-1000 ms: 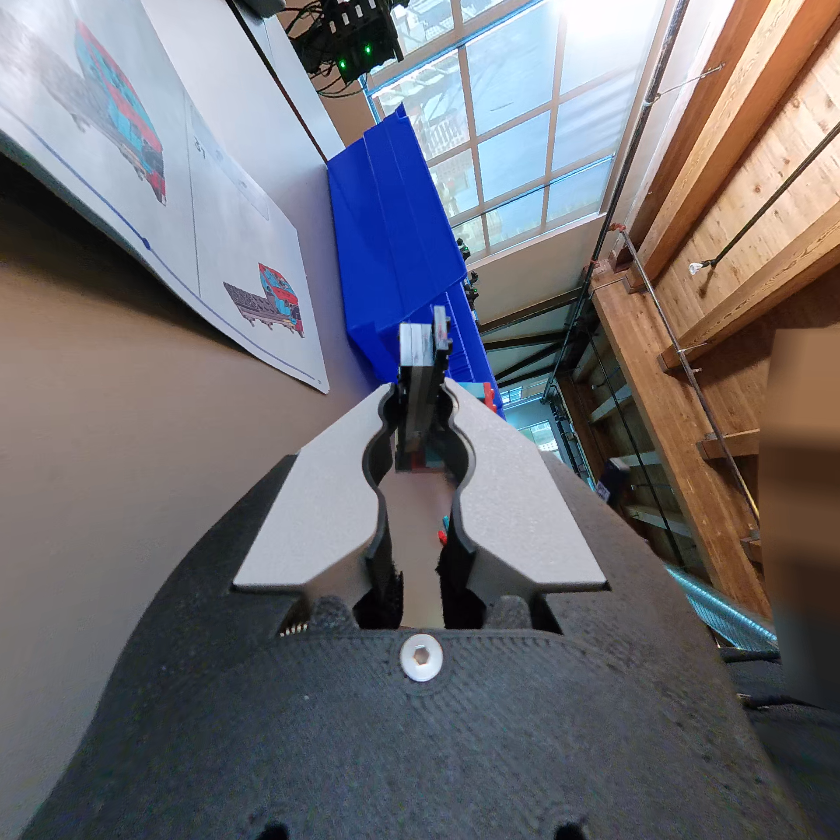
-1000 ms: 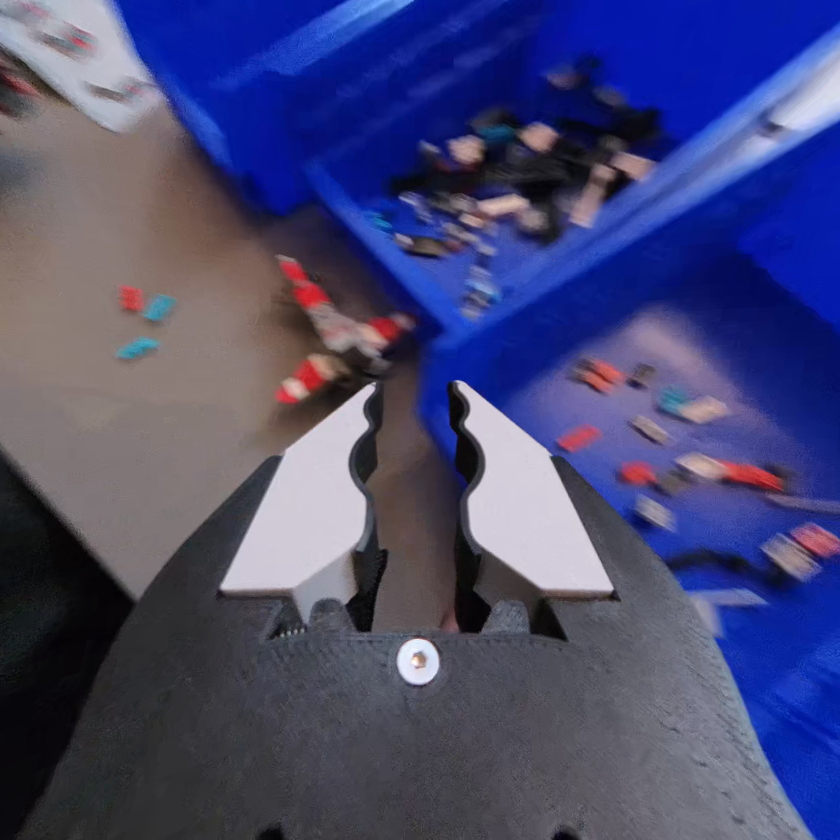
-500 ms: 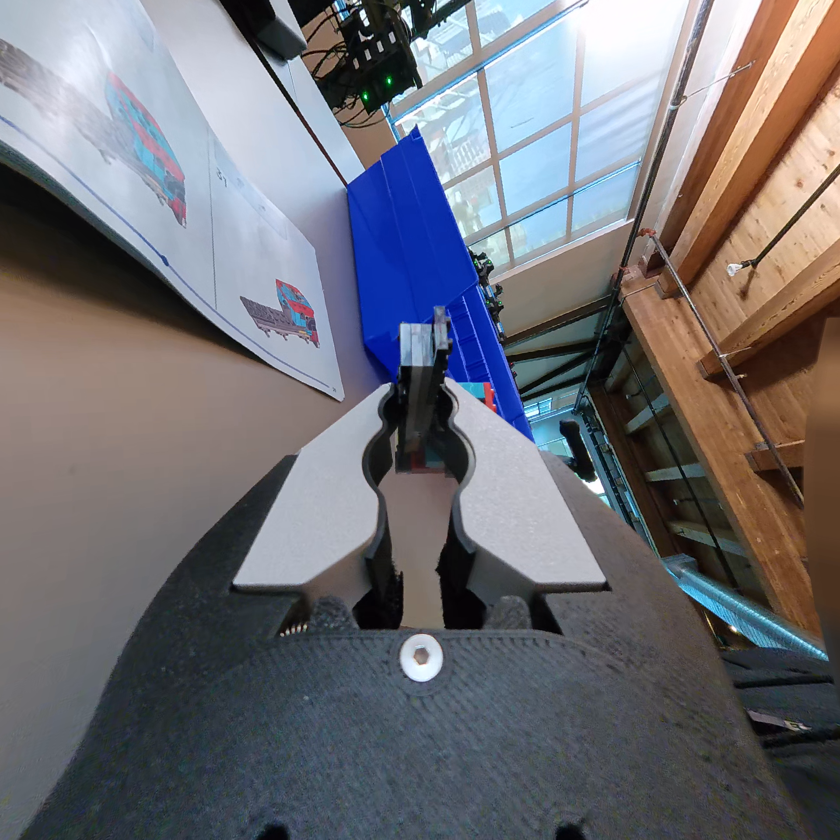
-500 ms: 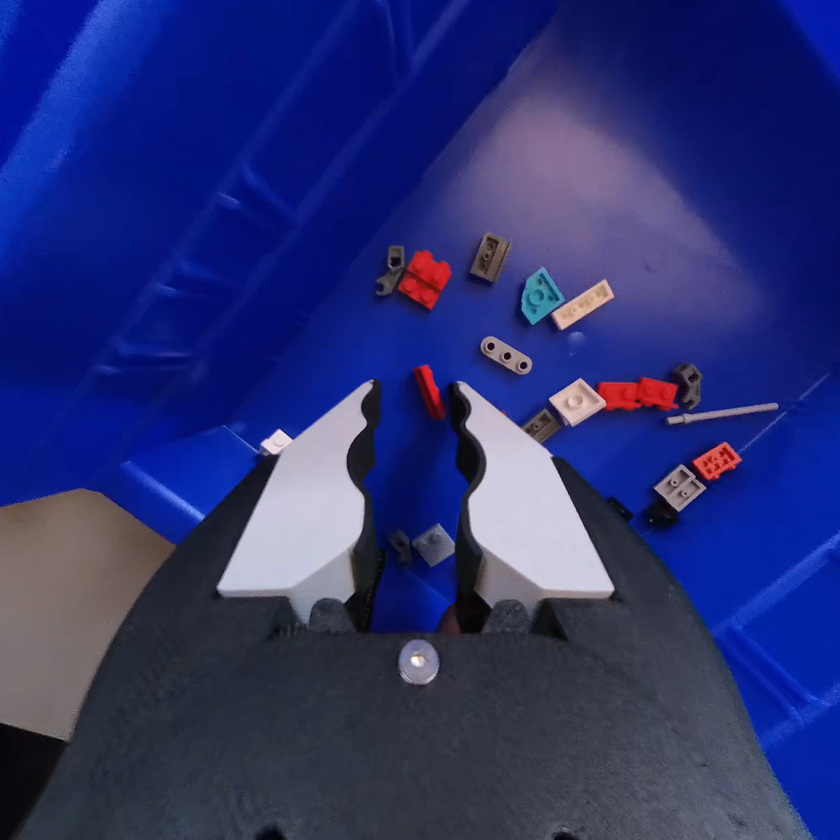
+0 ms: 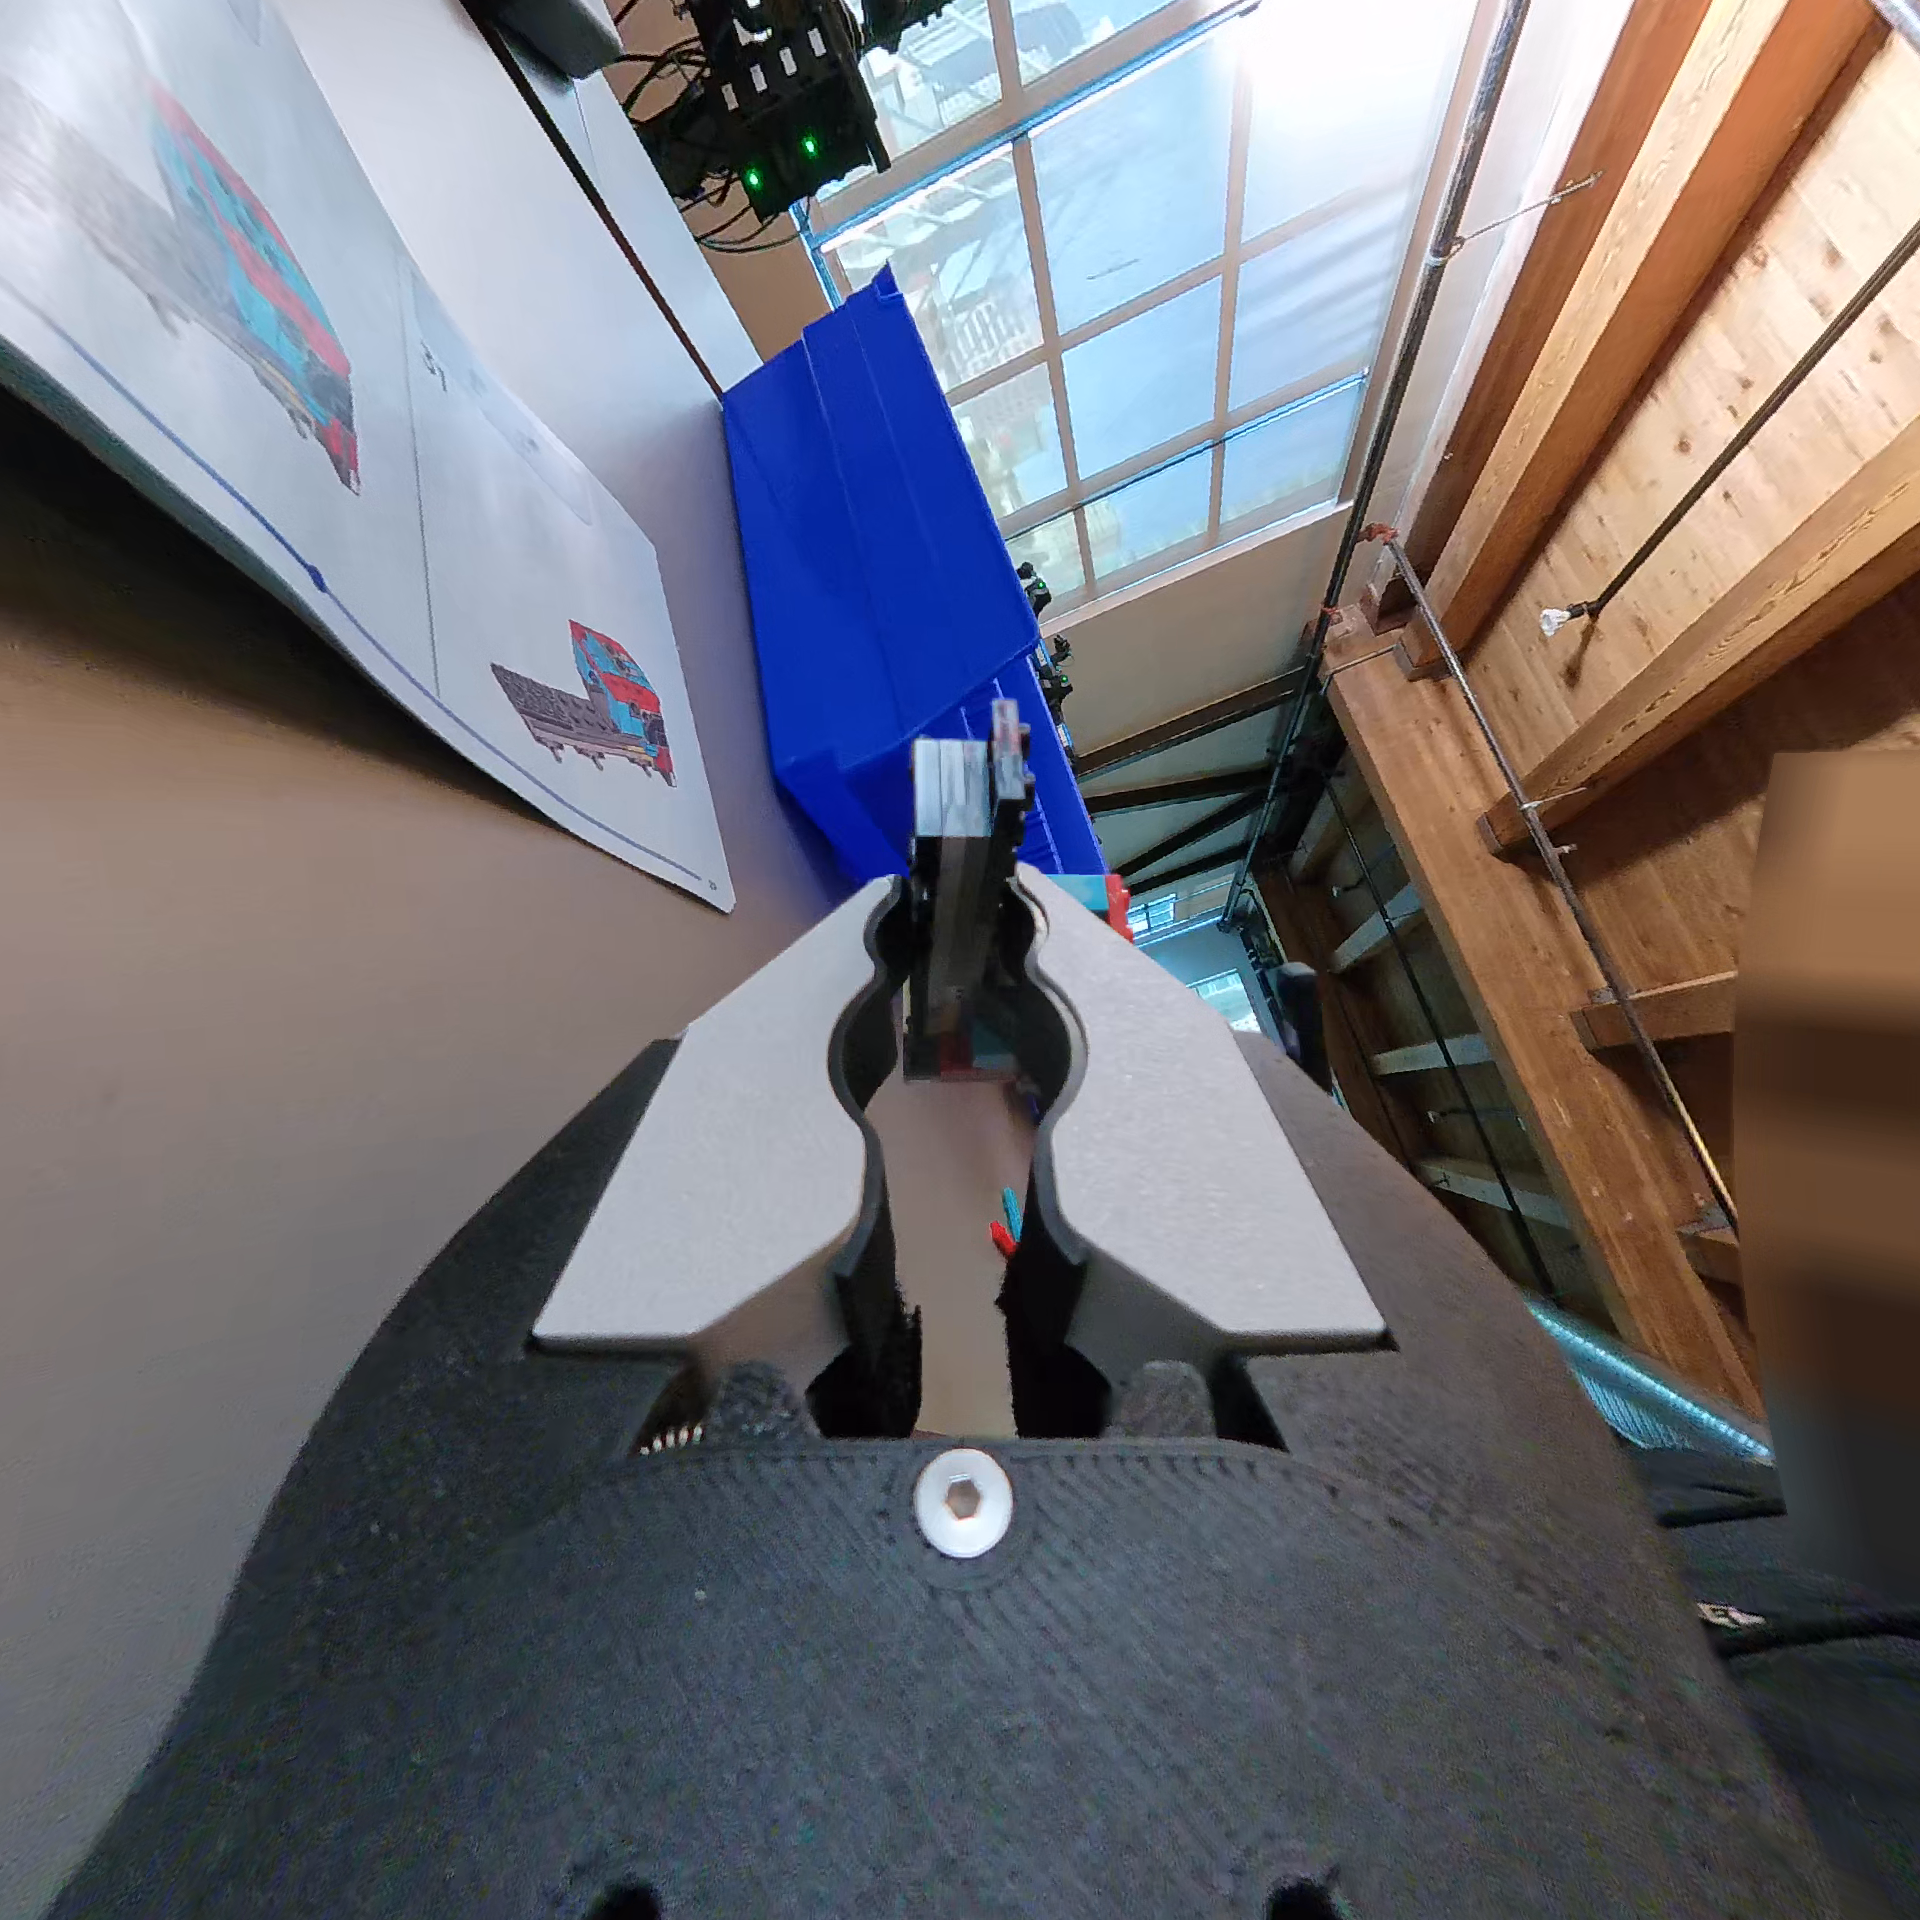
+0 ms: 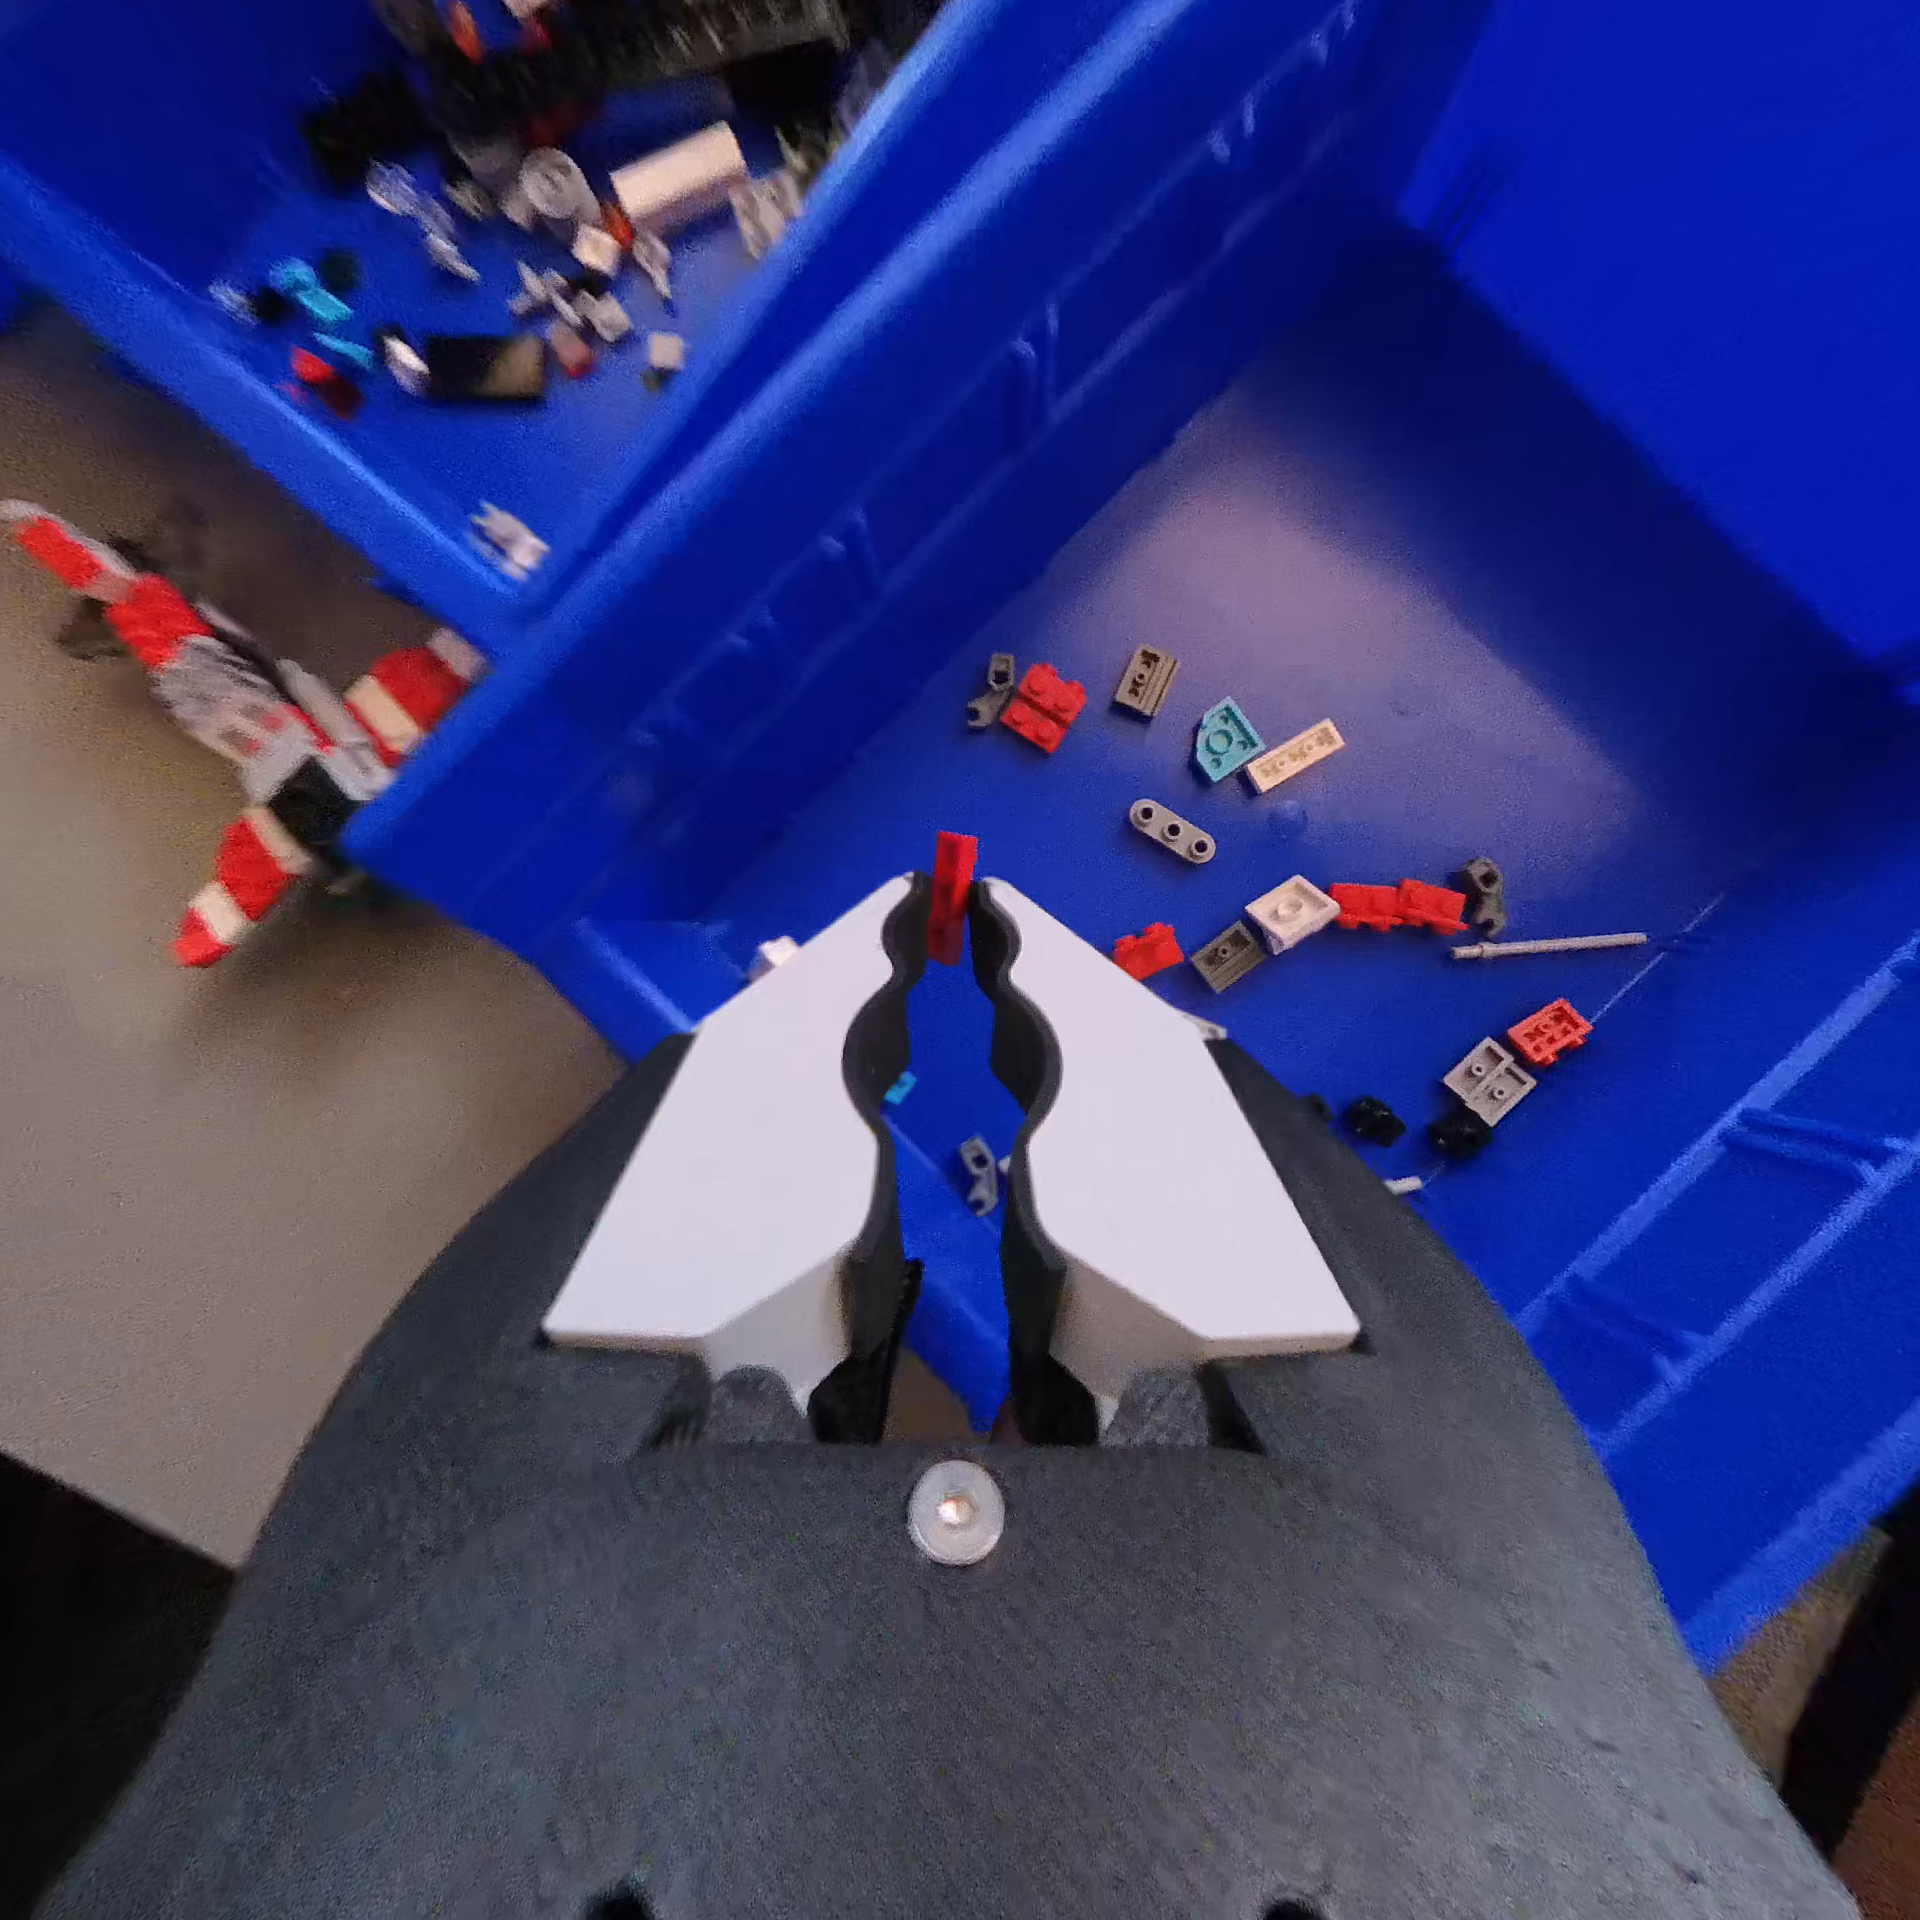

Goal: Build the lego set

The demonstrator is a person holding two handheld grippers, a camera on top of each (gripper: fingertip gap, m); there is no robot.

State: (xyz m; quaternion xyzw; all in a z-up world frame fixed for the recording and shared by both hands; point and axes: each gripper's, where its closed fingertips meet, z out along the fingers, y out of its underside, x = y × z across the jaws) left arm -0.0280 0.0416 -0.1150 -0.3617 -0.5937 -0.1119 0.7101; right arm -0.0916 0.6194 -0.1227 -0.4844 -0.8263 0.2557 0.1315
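The blue parts bin (image 6: pixel 1351 499) fills twelve to three o'clock, loose plates scattered inside. The left gripper (image 5: pixel 961 894) clamps the grey sub-assembly (image 5: pixel 961 862) upright. The right gripper (image 6: pixel 948 894) pinches a small red plate (image 6: pixel 951 894) by its tip only; a jolt could twist it free.

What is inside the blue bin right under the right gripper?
The blue bin holds loose bricks: red, grey, one teal, and a thin grey rod. The right gripper, shut on a red brick, hides the near corner.
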